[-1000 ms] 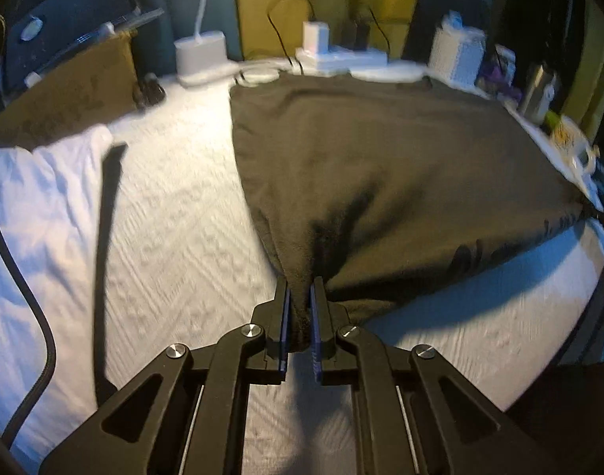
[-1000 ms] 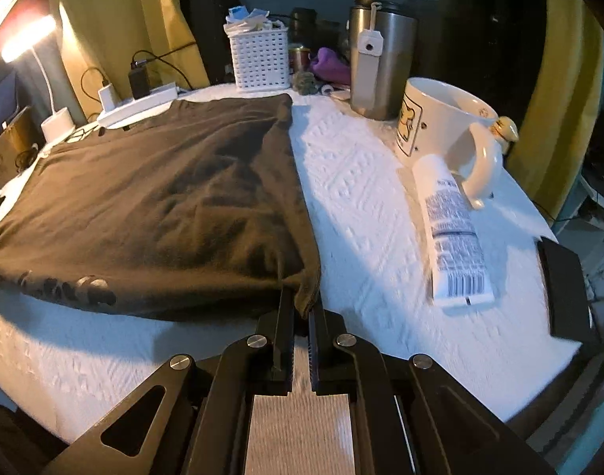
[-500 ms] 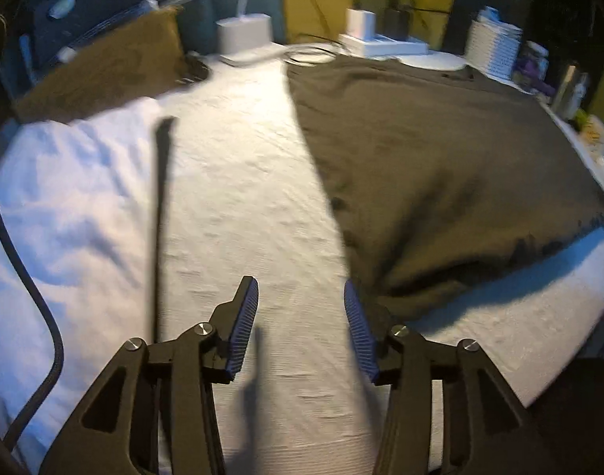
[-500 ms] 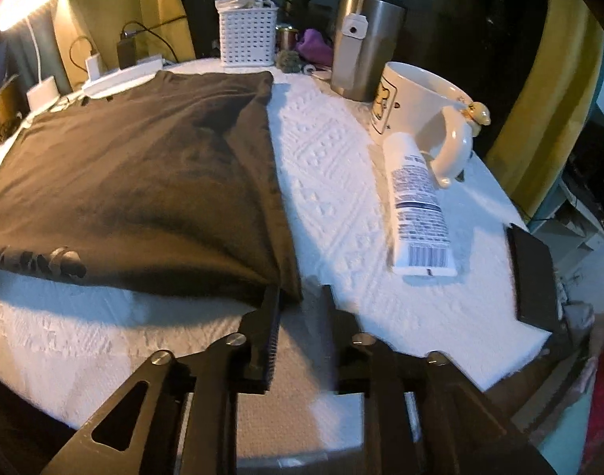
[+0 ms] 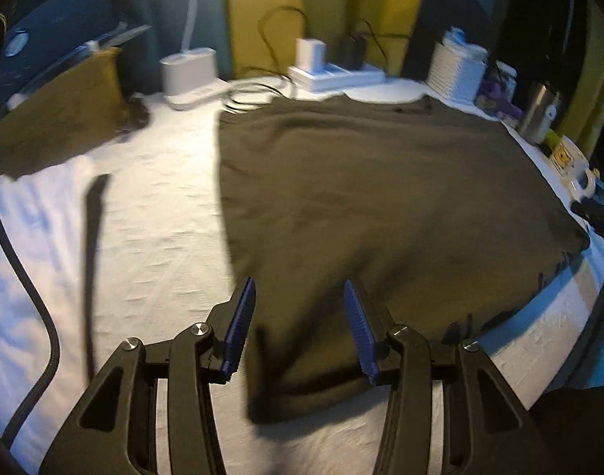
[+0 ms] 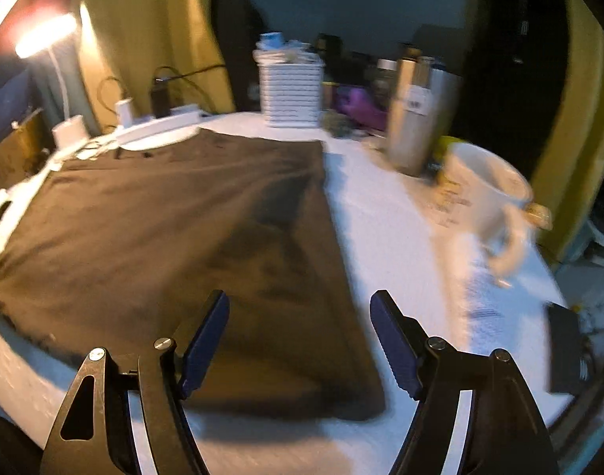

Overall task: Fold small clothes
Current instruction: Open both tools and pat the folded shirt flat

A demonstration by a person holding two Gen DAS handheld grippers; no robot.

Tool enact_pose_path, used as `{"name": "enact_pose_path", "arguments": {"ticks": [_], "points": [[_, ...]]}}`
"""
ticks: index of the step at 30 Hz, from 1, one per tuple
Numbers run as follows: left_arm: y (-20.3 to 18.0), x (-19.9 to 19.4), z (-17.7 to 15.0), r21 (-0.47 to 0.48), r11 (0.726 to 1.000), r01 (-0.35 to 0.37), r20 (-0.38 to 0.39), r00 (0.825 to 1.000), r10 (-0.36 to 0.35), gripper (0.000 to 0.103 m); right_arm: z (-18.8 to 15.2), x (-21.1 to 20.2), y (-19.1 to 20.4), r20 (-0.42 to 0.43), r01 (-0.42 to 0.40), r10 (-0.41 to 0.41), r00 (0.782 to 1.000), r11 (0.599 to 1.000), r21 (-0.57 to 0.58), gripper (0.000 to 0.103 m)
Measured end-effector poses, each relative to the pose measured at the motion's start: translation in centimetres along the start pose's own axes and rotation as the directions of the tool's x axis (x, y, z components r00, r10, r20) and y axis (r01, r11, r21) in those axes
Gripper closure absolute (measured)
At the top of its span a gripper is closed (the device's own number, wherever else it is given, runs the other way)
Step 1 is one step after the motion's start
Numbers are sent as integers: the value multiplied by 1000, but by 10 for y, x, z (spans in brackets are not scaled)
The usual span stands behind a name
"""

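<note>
My left gripper [image 5: 298,328] is wide open and holds nothing. It hangs over the near left corner of the dark brown folded shirt [image 5: 373,206]. The shirt lies flat in the middle of the white bumpy table cover [image 5: 151,213]. My right gripper [image 6: 300,340] is wide open too, over the shirt's near right corner. Near the right edge of the table stand a silver metal tumbler [image 6: 414,114] and a big white mug [image 6: 487,194].
</note>
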State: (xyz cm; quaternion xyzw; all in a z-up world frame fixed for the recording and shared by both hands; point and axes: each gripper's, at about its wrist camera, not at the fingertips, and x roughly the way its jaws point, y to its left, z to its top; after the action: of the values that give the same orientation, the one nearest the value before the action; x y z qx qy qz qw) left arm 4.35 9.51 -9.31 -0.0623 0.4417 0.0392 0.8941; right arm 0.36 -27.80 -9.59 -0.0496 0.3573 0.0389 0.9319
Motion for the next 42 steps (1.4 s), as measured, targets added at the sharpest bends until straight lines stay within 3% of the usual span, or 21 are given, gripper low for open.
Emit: {"name": "enact_pose_path", "arguments": {"ticks": [7, 13, 15, 19, 24, 28, 31, 35, 42], "points": [[-16, 35, 7, 9, 1000, 9, -75, 997, -8, 56, 10, 54, 11, -97, -159, 167, 981, 984, 82, 30], [-14, 34, -3, 38, 999, -24, -61, 998, 27, 50, 13, 61, 11, -86, -92, 94, 992, 995, 27, 30], [-12, 32, -5, 44, 997, -55, -69, 996, 58, 46, 9, 59, 7, -96, -39, 40, 995, 999, 12, 30], [-18, 26, -1, 28, 994, -110, -57, 992, 111, 44, -2, 50, 0, -94, -11, 13, 996, 1000, 23, 30], [-47, 12, 4, 82, 996, -33, 13, 999, 32, 43, -12, 37, -6, -115, 32, -27, 993, 999, 42, 30], [-63, 19, -3, 134, 991, -18, -2, 1000, 18, 43, -19, 21, -10, -111, 68, -60, 992, 996, 65, 30], [-65, 29, -15, 126, 992, -2, -53, 999, 9, 43, -25, 10, -10, -108, 81, -74, 991, 995, 62, 30], [-61, 20, -22, 114, 993, 18, -48, 999, -13, 43, -34, -5, -10, -102, 92, -85, 991, 994, 65, 30], [-46, -9, -16, 55, 998, 2, 37, 999, -4, 43, -46, -34, -12, -70, 92, -86, 994, 992, 85, 30]]}}
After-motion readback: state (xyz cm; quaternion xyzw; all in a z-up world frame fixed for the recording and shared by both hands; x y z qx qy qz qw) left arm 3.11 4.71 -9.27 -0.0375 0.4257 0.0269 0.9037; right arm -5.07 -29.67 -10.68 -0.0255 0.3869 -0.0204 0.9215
